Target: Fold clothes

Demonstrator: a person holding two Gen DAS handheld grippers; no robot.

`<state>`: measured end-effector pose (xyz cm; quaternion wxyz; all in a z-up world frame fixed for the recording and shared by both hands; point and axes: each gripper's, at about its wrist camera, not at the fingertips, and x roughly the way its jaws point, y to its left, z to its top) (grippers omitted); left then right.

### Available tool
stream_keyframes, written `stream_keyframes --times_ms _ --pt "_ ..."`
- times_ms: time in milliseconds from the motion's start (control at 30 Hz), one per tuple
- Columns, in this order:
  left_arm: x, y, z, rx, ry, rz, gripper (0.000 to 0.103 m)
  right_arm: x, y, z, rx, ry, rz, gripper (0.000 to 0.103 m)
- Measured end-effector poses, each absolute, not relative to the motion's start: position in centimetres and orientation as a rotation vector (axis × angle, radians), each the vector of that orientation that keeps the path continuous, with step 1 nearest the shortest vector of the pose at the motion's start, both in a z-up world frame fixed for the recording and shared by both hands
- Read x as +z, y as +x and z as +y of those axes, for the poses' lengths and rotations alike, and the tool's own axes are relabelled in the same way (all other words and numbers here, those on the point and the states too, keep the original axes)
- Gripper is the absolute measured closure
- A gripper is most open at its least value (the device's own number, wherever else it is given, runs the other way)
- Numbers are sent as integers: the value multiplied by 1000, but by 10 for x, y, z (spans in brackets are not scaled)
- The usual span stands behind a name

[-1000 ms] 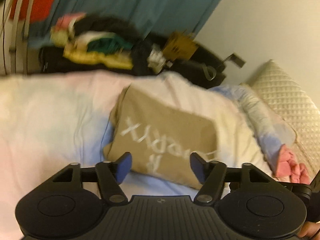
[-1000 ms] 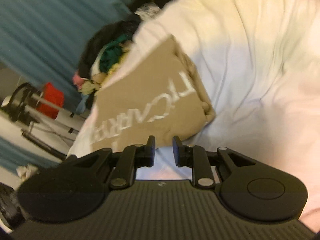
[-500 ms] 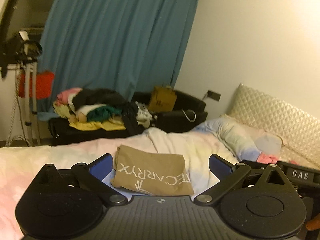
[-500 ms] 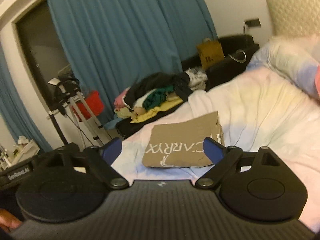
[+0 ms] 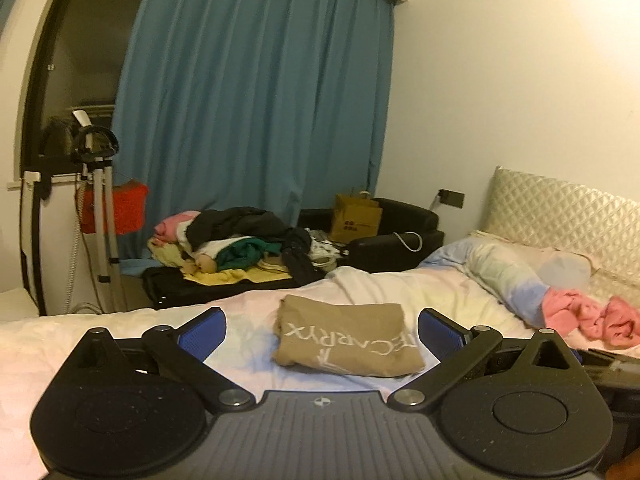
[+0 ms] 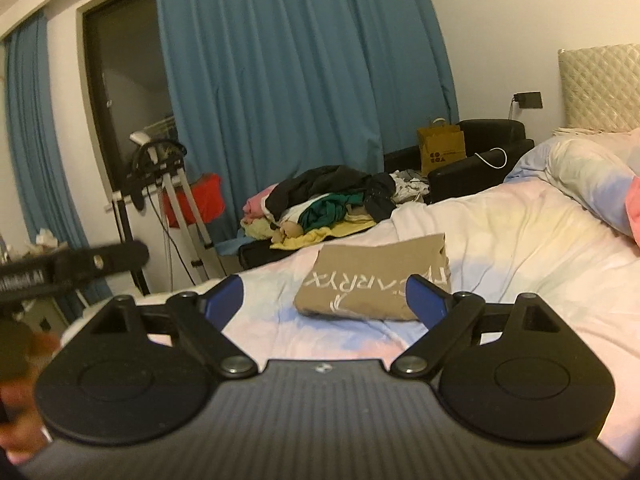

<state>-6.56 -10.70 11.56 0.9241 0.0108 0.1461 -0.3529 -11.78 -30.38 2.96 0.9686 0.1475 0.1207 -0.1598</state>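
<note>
A tan shirt with white lettering (image 5: 348,334) lies folded into a flat rectangle on the pale bed sheet (image 5: 120,332). It also shows in the right wrist view (image 6: 376,280). My left gripper (image 5: 322,330) is open and empty, held back from the shirt and above the bed. My right gripper (image 6: 326,294) is open and empty too, also back from the shirt. The right gripper's body shows at the right edge of the left wrist view (image 5: 612,364), and the left one at the left of the right wrist view (image 6: 60,268).
A heap of unfolded clothes (image 5: 236,244) lies on a black sofa (image 5: 400,236) beyond the bed, with a brown paper bag (image 5: 356,218). A tripod (image 5: 98,216) stands left. A rolled duvet (image 5: 504,276), pink cloth (image 5: 592,316) and quilted headboard (image 5: 568,220) are right.
Both grippers opened wide and pulled up and back from the folded shirt. The views swung from looking down at the shirt to level across the room.
</note>
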Motion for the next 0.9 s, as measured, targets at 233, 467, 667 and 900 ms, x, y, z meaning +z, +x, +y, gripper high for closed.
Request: stream_keyframes --times_ms 233,467,667,900 --pt "89 -56 -96 -673 -9 301 0 4 -104 -297 -359 262 251 14" --pt "53 -33 -98 -648 -7 340 0 -15 -87 -298 -373 247 235 14" --pt "37 -24 -94 -655 12 346 0 -27 -74 -303 -402 283 262 14" --pt "29 -26 -92 -665 22 349 0 -31 -72 -291 -428 226 263 14"
